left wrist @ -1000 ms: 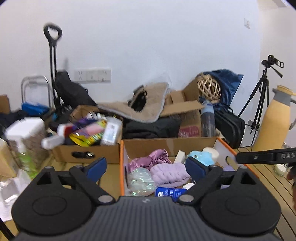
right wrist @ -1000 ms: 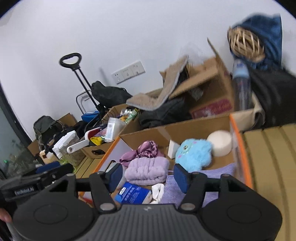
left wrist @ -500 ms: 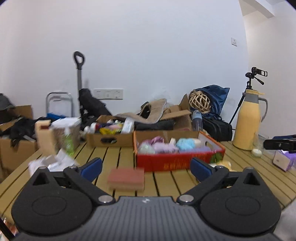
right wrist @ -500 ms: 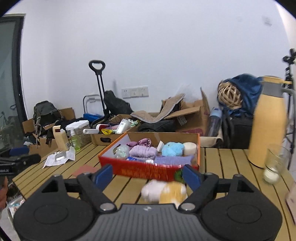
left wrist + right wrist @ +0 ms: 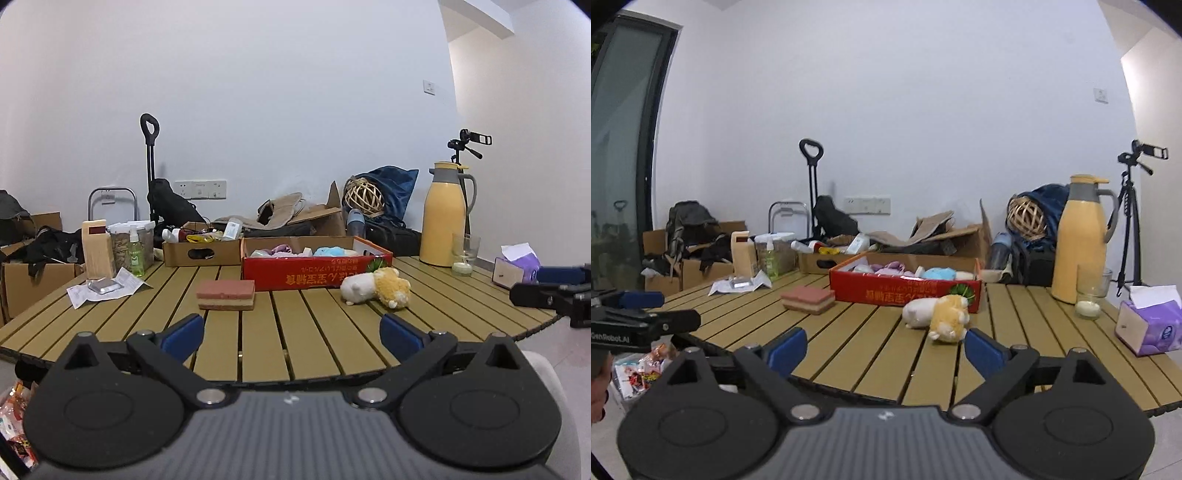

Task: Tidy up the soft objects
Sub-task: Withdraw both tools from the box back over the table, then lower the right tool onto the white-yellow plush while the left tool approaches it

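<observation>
A red cardboard box (image 5: 314, 275) (image 5: 905, 291) stands mid-table and holds several soft things, among them a purple cloth (image 5: 886, 267) and a blue plush (image 5: 330, 252) (image 5: 938, 274). A white and yellow plush toy (image 5: 376, 286) (image 5: 938, 314) lies on the table in front of the box's right end. A pink layered sponge (image 5: 226, 294) (image 5: 808, 298) lies in front of the box's left end. My left gripper (image 5: 291, 338) is open and empty at the table's near edge. My right gripper (image 5: 884, 350) is open and empty, near the plush toy.
A slatted wooden table (image 5: 314, 343). A yellow thermos (image 5: 445, 216) (image 5: 1078, 240), a glass with a candle (image 5: 1089, 297) and a purple tissue box (image 5: 1148, 323) stand at the right. A brown box of bottles (image 5: 201, 251), a spray bottle (image 5: 136, 254) and papers (image 5: 107, 288) are at the left.
Both grippers have pulled far back from above the red box to the table's near edge. The plush toy and sponge have come into view. Both stay open.
</observation>
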